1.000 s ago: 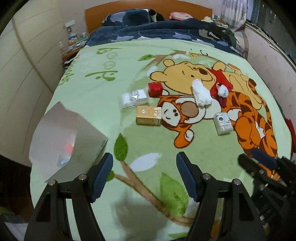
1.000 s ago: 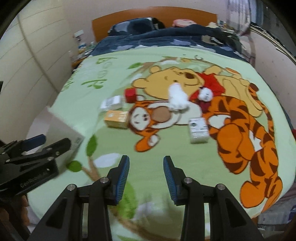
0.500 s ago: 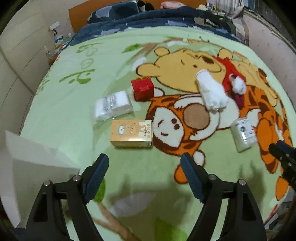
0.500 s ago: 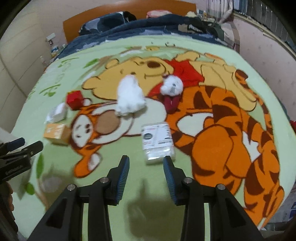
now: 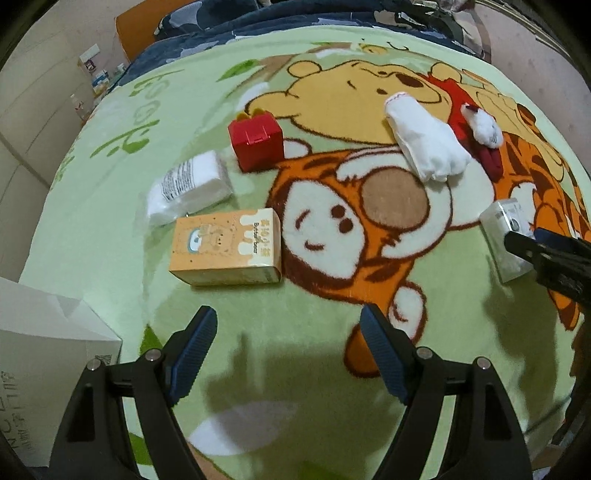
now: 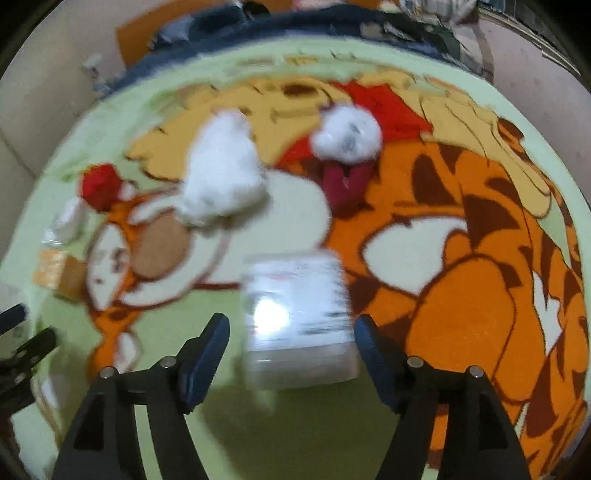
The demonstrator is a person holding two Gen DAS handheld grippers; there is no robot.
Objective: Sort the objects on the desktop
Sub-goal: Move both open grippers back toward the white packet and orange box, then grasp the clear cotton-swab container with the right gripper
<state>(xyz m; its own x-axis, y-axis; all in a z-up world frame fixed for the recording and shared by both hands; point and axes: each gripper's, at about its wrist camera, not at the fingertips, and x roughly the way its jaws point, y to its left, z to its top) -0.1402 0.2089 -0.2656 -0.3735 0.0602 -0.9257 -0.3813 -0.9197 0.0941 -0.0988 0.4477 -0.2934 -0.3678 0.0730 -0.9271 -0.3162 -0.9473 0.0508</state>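
Several objects lie on a cartoon-print blanket [image 5: 110, 184]. My left gripper [image 5: 288, 354] hangs open just below an orange carton [image 5: 226, 251], with nothing between its fingers. Behind the carton lie a white tissue pack [image 5: 188, 192] and a red box [image 5: 256, 144]. A white sock [image 5: 424, 144] and a small white plush on red cloth [image 5: 485, 127] lie further right. In the blurred right wrist view my right gripper [image 6: 291, 350] is opening, its jaws wide on either side of a clear-wrapped white pack [image 6: 299, 321] without touching it. That pack [image 5: 506, 236] shows at the right edge of the left wrist view.
A white paper bag [image 5: 44, 354] stands at the bed's near left corner. A dark quilt [image 5: 295, 18] and an orange headboard [image 5: 136, 26] lie at the far end. Walls border the bed on both sides. The right gripper's black finger [image 5: 546, 254] reaches in beside the pack.
Both grippers have dropped lower and closer to the blanket. The left one widened and neared the orange carton. The right one moved over the white pack and spread its jaws from narrow to wide.
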